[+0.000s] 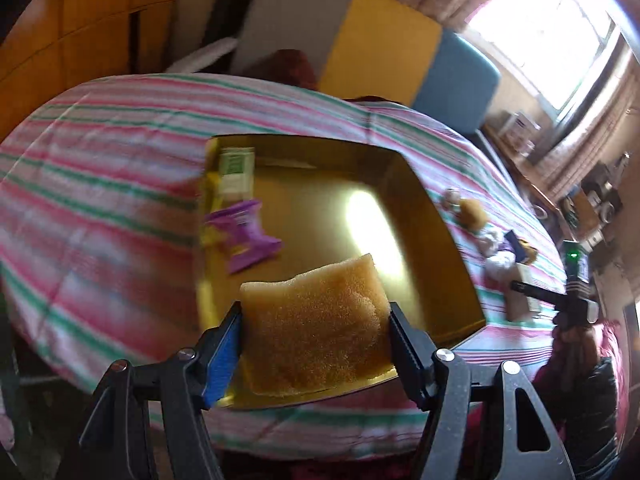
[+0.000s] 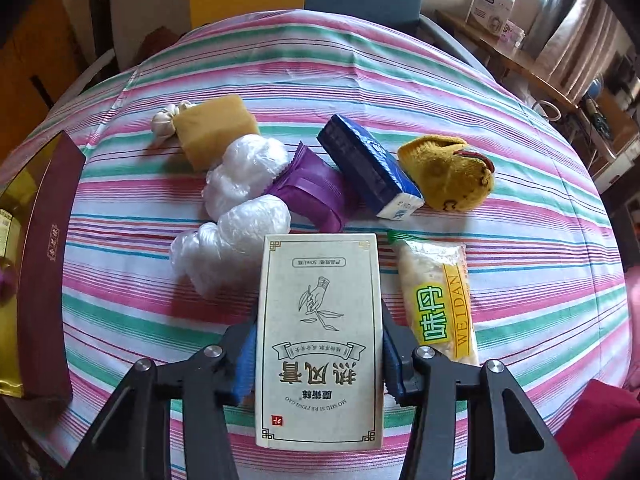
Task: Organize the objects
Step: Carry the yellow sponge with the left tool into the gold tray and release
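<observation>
My left gripper [image 1: 315, 312] is shut on a tan sponge [image 1: 316, 344], its pads pressing the sponge's two sides. It hangs over the near edge of an open gold-lined box [image 1: 440, 232]. Inside the box lie a purple packet [image 1: 248, 236] and a green-and-white carton [image 1: 236, 170]. My right gripper [image 2: 319, 324] points down at the striped bedspread [image 2: 520, 240]. It is shut on an upright white carton with a hand-and-leaf drawing [image 2: 320, 272], with blue pads against both long sides.
Loose on the bedspread beyond the white carton are a second sponge [image 2: 214, 130], a garlic bulb [image 2: 166, 122], two crumpled plastic bags [image 2: 244, 172], a purple packet [image 2: 316, 192], a blue box [image 2: 368, 168], a yellow knitted thing [image 2: 448, 176] and a snack packet [image 2: 440, 300]. The box's maroon wall [image 2: 48, 240] stands at the left.
</observation>
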